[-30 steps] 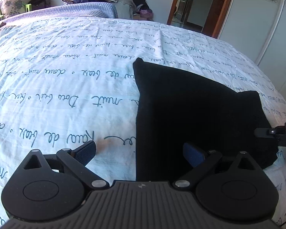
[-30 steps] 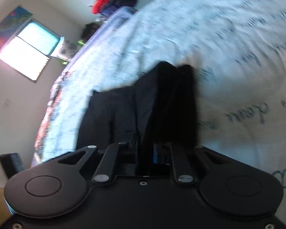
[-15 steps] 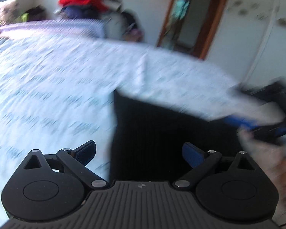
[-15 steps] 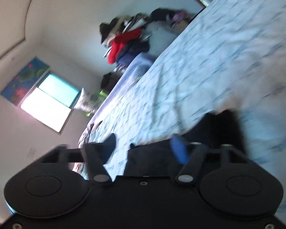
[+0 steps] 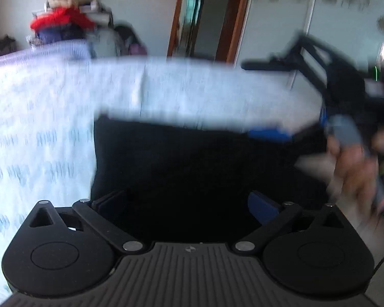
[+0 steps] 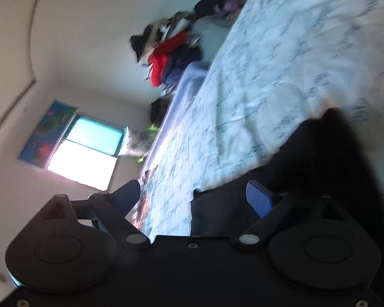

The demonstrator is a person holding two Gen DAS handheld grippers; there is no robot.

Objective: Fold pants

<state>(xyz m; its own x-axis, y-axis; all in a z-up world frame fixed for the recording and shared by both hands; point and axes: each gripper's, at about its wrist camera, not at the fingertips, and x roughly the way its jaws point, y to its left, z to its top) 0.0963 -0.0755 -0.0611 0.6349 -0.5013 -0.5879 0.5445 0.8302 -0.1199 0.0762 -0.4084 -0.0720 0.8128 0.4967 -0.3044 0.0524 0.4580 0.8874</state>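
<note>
The black pants (image 5: 192,168) lay folded flat on the bed (image 5: 38,128), presumably set down to finish the fold. The left tongs (image 5: 187,204) were spread wide above the cloth, gripping nothing; the right tongs (image 6: 192,194) were opening, nothing held between them.

Blurry shot: left gripper (image 5: 187,202) spread wide over the black pants (image 5: 192,163) on the bed (image 5: 38,117), with the right gripper (image 5: 294,97) opening at right.
</note>
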